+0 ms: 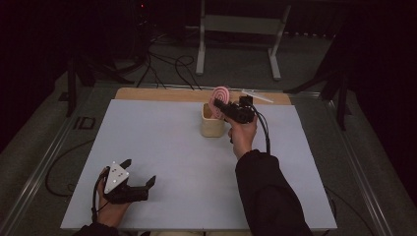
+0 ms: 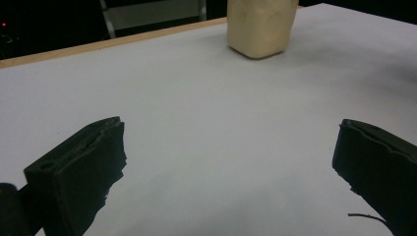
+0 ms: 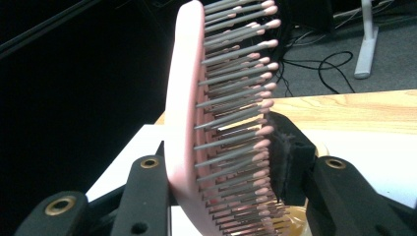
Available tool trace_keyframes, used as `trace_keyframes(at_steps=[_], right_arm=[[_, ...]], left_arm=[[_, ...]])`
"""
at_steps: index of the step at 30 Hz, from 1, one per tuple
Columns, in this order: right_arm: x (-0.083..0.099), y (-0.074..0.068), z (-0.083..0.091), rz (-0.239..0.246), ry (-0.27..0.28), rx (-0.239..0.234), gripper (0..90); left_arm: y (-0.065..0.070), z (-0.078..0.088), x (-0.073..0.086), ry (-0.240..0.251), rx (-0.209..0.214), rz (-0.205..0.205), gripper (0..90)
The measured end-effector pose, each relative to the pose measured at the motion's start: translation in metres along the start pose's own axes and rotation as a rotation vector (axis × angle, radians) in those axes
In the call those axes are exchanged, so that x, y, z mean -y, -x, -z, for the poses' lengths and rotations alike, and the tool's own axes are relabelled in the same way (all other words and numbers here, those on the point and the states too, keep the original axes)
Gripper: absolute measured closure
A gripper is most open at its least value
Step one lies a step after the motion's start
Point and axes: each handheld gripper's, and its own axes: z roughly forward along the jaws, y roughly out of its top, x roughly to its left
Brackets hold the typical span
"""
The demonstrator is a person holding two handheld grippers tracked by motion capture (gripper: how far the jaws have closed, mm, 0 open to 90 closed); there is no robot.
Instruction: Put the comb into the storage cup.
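Right gripper (image 1: 222, 105) upper centre of frame, fingers clamped on a pink hairbrush (image 1: 219, 100) above a cream cup (image 1: 212, 124), left gripper (image 1: 138, 173) lower left on the white surface (image 1: 167, 162), fingers wide open, empty

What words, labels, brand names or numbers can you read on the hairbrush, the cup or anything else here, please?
None: no readable text stands anywhere.
Pink hairbrush: plain back and bristles, no print.
Beige cup: plain wall, no label.
White table mat: blank.
Grey plate on the left tongs: dots, no lettering.
Right tongs: bare black jaws clamping the brush.
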Motion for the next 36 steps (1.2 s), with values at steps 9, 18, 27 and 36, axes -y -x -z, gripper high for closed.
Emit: trace_keyframes(at_steps=[9, 18, 27, 36], right_arm=[[0.0, 0.003, 0.0, -0.014, 0.001, 0.007, 58.0], [-0.002, 0.008, 0.002, 0.001, -0.011, 0.029, 53.1], [-0.002, 0.01, 0.007, 0.054, -0.047, 0.063, 46.2], [0.001, 0.009, 0.012, 0.117, -0.09, 0.128, 27.9]], left_arm=[[0.001, -0.001, 0.0, -0.001, 0.001, 0.002, 0.1], [0.001, -0.001, 0.0, -0.004, 0.002, 0.0, 0.1], [0.002, -0.003, 0.0, -0.009, 0.003, -0.009, 0.1], [0.004, -0.003, 0.0, -0.014, 0.002, -0.017, 0.1]])
